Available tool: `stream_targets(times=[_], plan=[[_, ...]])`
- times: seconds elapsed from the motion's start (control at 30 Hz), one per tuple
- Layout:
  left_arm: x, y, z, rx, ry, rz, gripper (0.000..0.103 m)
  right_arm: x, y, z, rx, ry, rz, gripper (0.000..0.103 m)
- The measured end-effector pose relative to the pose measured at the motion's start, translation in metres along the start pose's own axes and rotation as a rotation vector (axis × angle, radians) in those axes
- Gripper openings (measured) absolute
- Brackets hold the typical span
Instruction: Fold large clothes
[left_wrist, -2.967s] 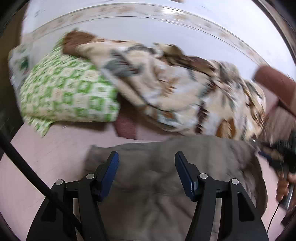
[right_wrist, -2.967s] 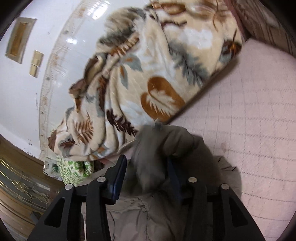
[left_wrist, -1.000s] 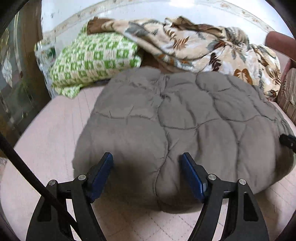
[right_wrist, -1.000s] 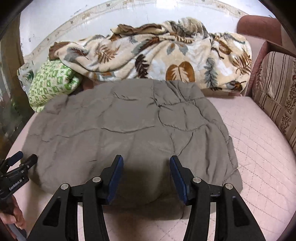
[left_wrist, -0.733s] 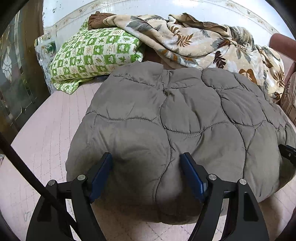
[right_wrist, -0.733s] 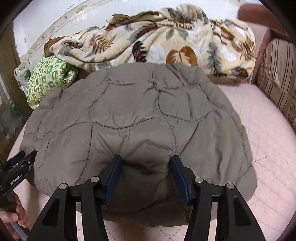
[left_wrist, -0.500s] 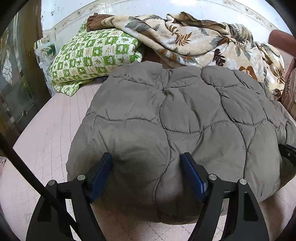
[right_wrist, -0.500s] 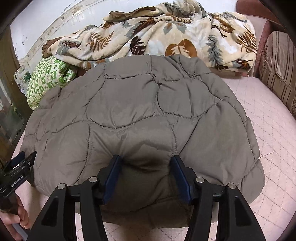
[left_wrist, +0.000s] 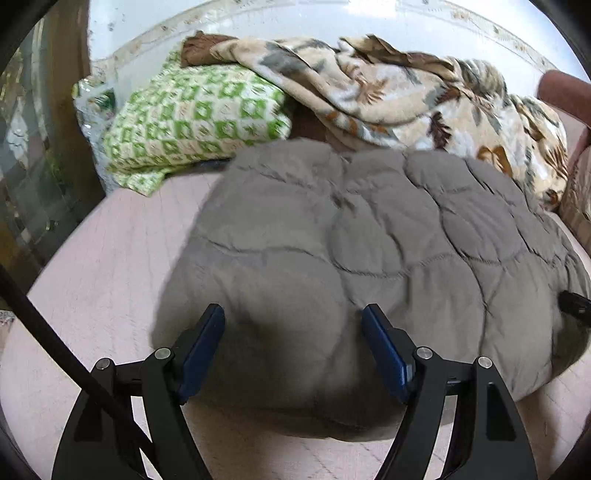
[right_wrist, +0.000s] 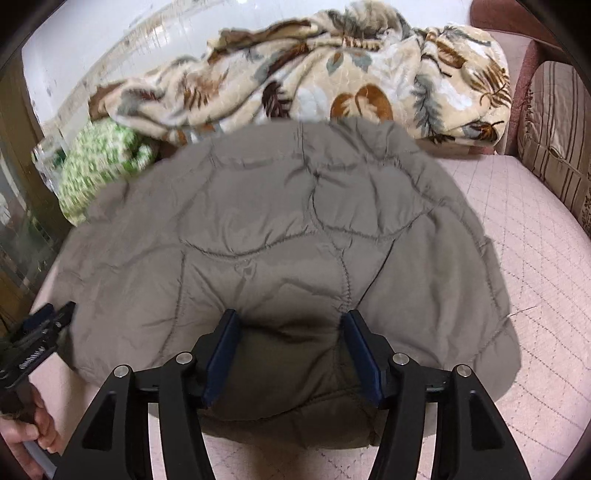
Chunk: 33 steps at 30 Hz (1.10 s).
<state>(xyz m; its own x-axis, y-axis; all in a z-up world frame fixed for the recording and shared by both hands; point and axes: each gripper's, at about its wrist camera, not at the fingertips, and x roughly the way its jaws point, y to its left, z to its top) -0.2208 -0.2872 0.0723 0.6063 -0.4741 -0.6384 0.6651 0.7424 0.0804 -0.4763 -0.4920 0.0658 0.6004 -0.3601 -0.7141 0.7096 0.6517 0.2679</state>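
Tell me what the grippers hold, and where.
Nothing, apparently: the near edge of the grey quilted coat lies between open jaws of left gripper and right gripper; the right's have just been opening.

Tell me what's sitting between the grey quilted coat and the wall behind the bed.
In both wrist views, a leaf-print blanket lies bunched between the grey quilted coat and the wall, with a green checked pillow beside it.

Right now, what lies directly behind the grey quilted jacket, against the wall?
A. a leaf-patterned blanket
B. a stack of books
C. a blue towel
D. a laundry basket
A: behind the grey quilted jacket, a beige leaf-patterned blanket is bunched along the wall.
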Motion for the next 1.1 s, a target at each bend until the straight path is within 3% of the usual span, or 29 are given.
stream_targets(times=[0.2, 0.33, 0.53, 0.7, 0.93, 1.1], plan=[[0.012, 0.035, 0.006, -0.104, 0.033, 0.015, 0.076, -0.025, -0.023, 0.007, 0.054, -0.066, -0.01, 0.063], [0.022, 0.049, 0.005, -0.144, 0.071, 0.024, 0.076, -0.022, -0.041, 0.008, 0.099, -0.047, -0.032, 0.063], [0.037, 0.047, 0.0, -0.128, 0.137, 0.028, 0.077, -0.002, -0.05, 0.004, 0.127, 0.024, -0.016, 0.064], [0.029, 0.053, 0.002, -0.161, 0.123, 0.019, 0.077, -0.003, -0.052, 0.004, 0.15, 0.028, -0.007, 0.064], [0.004, 0.027, 0.004, -0.06, 0.003, 0.077, 0.077, -0.036, -0.001, 0.002, -0.062, -0.084, -0.038, 0.064], [0.003, 0.004, 0.0, 0.035, -0.005, 0.079, 0.077, -0.021, 0.033, -0.01, -0.169, -0.038, 0.012, 0.064]])
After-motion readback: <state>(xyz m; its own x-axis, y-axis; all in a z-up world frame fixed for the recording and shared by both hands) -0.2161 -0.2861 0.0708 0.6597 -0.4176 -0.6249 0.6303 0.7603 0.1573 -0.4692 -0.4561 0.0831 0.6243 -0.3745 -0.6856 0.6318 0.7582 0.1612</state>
